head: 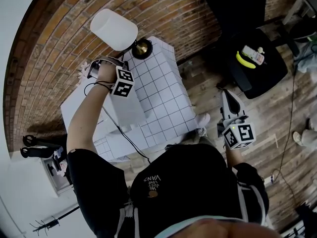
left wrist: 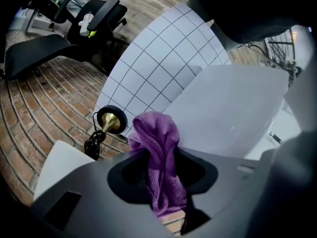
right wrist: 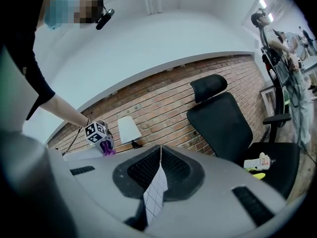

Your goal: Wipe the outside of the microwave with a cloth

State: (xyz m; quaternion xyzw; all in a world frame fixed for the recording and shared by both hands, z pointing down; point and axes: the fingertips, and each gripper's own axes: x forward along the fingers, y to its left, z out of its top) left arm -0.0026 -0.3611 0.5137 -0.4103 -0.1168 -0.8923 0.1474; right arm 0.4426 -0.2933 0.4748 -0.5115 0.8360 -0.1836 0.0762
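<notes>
A purple cloth [left wrist: 156, 133] hangs bunched between the jaws of my left gripper [left wrist: 158, 148], which is shut on it. In the head view the left gripper [head: 94, 67] is held out over the far top edge of the white microwave [head: 126, 114], close to the brick wall. The microwave's smooth white top [left wrist: 233, 108] lies just past the cloth. My right gripper [head: 227, 99] is off to the right over the wooden floor, away from the microwave, its jaws shut on nothing [right wrist: 159, 152]. From there the left gripper and cloth [right wrist: 106, 150] show small and far.
The microwave stands on a white grid-patterned table [head: 163, 93]. A white-shaded lamp [head: 114, 29] with a brass base [left wrist: 109, 121] stands beside my left gripper. A black office chair [head: 247, 58] carrying a white bottle [head: 252, 55] is at the right. Cables trail over the floor.
</notes>
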